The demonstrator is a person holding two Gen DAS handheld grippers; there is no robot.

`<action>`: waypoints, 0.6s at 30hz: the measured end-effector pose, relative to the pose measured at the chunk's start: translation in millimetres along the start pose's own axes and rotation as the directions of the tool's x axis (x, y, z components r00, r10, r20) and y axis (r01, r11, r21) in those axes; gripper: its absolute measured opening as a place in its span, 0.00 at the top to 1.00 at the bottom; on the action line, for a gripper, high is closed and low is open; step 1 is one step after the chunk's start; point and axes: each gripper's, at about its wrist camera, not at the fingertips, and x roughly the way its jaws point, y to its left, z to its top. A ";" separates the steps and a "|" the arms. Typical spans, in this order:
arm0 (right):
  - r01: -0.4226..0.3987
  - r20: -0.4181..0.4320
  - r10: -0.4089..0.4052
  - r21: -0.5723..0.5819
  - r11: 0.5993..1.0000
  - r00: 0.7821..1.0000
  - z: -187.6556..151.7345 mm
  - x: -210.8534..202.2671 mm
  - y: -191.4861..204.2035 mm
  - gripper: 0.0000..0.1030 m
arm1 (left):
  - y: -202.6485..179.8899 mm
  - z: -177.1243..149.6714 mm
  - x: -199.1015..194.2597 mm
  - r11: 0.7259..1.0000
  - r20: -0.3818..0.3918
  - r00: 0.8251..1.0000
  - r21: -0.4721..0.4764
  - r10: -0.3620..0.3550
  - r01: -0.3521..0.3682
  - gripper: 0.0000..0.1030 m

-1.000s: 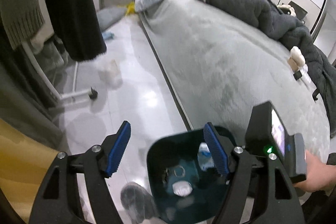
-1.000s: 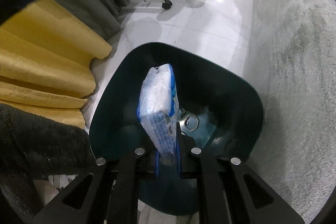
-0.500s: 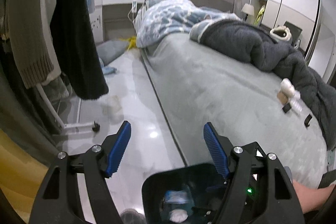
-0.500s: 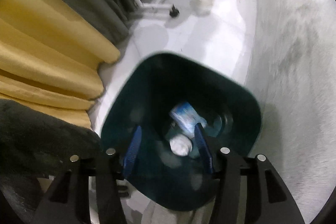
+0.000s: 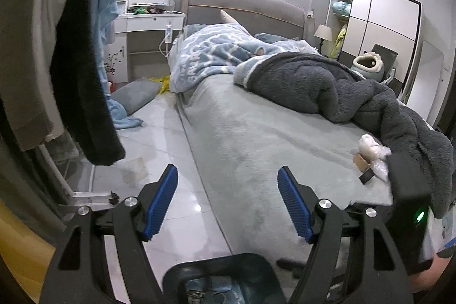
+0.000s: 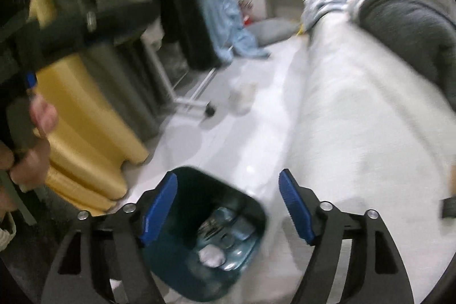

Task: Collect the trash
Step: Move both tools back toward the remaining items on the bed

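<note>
A dark teal bin stands on the floor beside the bed. Inside lie a blue-and-white packet and a white crumpled wad. My right gripper hovers above the bin, its jaws opening, with nothing between them. My left gripper is open and opening slightly, also empty, above the bin's rim. On the bed at the right lie a white crumpled bag, a brown cardboard scrap, clear plastic and a small black piece.
A grey-sheeted bed carries a dark grey blanket and a blue quilt. Clothes hang on a wheeled rack at the left. A yellow curtain and a hand holding the other gripper are in the right wrist view.
My right gripper opened and let the blue-and-white packet fall into the bin, then rose and tilted up. The left gripper rose too, so the bin slid to the bottom of its view.
</note>
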 end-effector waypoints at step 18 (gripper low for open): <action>0.233 0.157 -0.231 0.009 0.973 0.960 -42.1 -87.1 -96.3 0.12 | -93.0 1.9 40.9 0.994 -0.041 0.994 0.037 -0.099 0.101 0.16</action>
